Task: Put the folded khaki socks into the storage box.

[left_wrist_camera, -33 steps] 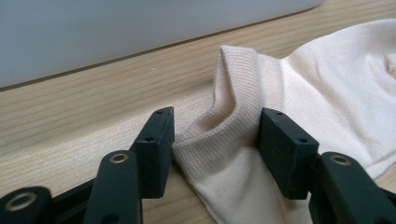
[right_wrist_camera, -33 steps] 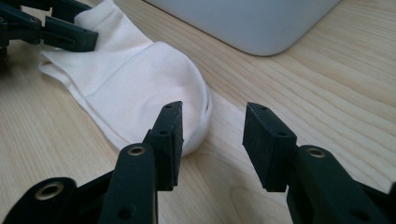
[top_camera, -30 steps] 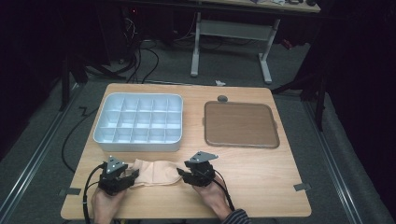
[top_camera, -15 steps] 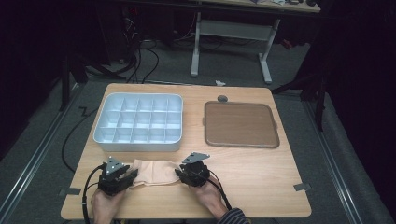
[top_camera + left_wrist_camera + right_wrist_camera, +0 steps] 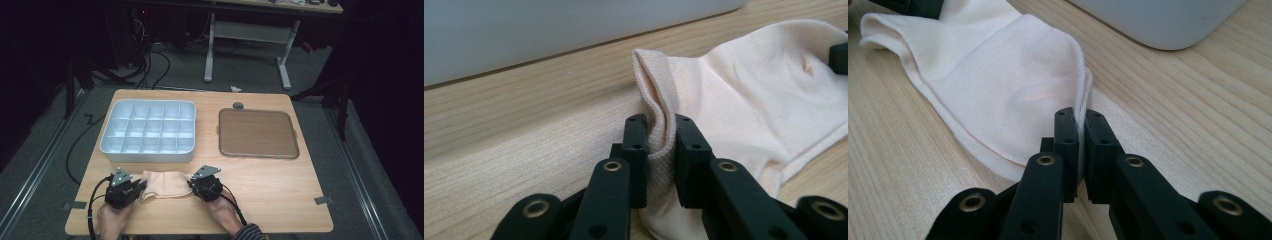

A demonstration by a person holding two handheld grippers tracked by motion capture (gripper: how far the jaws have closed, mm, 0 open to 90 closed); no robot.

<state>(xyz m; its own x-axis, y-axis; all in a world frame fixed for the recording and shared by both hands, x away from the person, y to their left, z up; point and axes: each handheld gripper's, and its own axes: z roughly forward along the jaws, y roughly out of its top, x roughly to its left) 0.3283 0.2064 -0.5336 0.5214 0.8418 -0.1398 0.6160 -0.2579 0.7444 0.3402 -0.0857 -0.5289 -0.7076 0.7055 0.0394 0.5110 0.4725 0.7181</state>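
You're pinching the sock (image 5: pixel 167 183) at both ends: your left hand-held gripper (image 5: pixel 140 189) has just been closing on the cuff, your right hand-held gripper (image 5: pixel 191 184) on the toe. It's still lying flat on the desk (image 5: pixel 280 185) below the tray (image 5: pixel 148 131); lifting and folding are probably left.

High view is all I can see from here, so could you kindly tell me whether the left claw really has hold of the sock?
Observer: Yes, the left claw pinches the ribbed cuff of the sock; its jaws have just been closing.
Operator: And the right one?
Observer: The right claw grips the sock's opposite edge, jaws nearly together, and they too have just been closing.
Operator: Is the sock lifted?
Observer: No, it lies on the table, near the white tray.
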